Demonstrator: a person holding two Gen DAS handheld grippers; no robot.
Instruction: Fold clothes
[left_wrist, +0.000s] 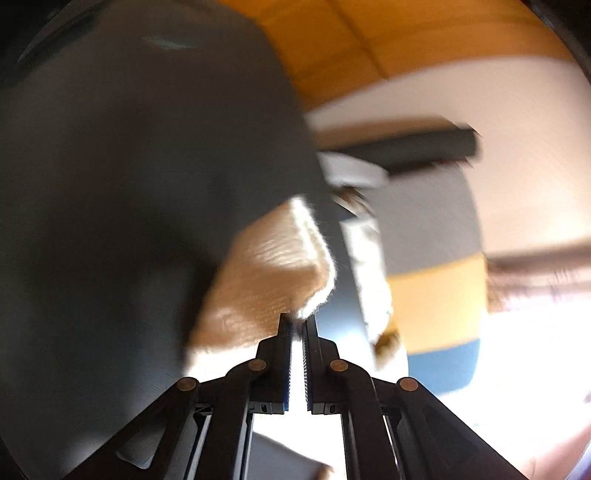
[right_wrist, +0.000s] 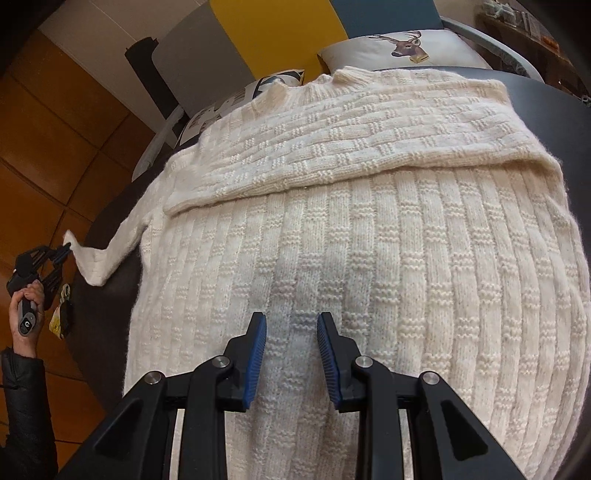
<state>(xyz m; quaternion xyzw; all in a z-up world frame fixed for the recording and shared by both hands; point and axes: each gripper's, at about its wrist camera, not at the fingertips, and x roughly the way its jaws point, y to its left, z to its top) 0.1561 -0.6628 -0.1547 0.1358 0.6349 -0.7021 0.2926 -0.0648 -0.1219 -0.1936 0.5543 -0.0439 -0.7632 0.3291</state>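
Mostly blurred, the left view is showing the left gripper (left_wrist: 298, 321) pinching the sleeve cuff (left_wrist: 280, 266) at its fingertips, the fingers (left_wrist: 284, 350) pressed nearly together on the knit. Beyond them, everything is smearing into dark and bright patches. In the right view, the right gripper (right_wrist: 291, 325) is hovering with fingers (right_wrist: 256, 354) spread over the cream sweater (right_wrist: 369, 240) lying on the dark desk (right_wrist: 546, 107), its hem cut off below the fingers.
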